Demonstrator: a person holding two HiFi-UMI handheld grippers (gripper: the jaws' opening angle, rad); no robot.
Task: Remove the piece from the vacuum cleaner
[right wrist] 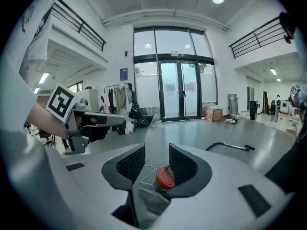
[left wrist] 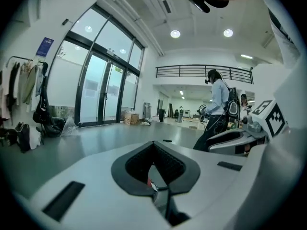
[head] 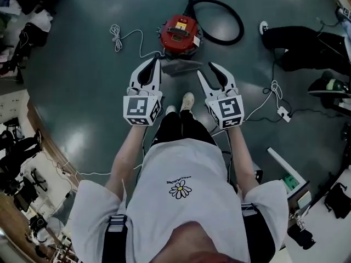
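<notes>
Left hand-held gripper (head: 156, 61) clenched on nothing, right hand-held gripper (head: 205, 69) released, both short of the vacuum cleaner (head: 180, 34) — tugging the grey piece (head: 181, 66) at its near side unbraced could drag the canister along.

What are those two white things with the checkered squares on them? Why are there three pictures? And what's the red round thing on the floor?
The white things are claws. A person holds one in each hand. The head view comes from a camera on the person's head, looking down. The other two views come from small cameras riding on the claws, each looking out along its own claw. The left claw is closed and the right claw is open. Neither holds anything. The red round thing is a small vacuum cleaner on the grey floor, with a black hose and a white cord. A grey piece sits at its near side, just ahead of the claws.
</notes>
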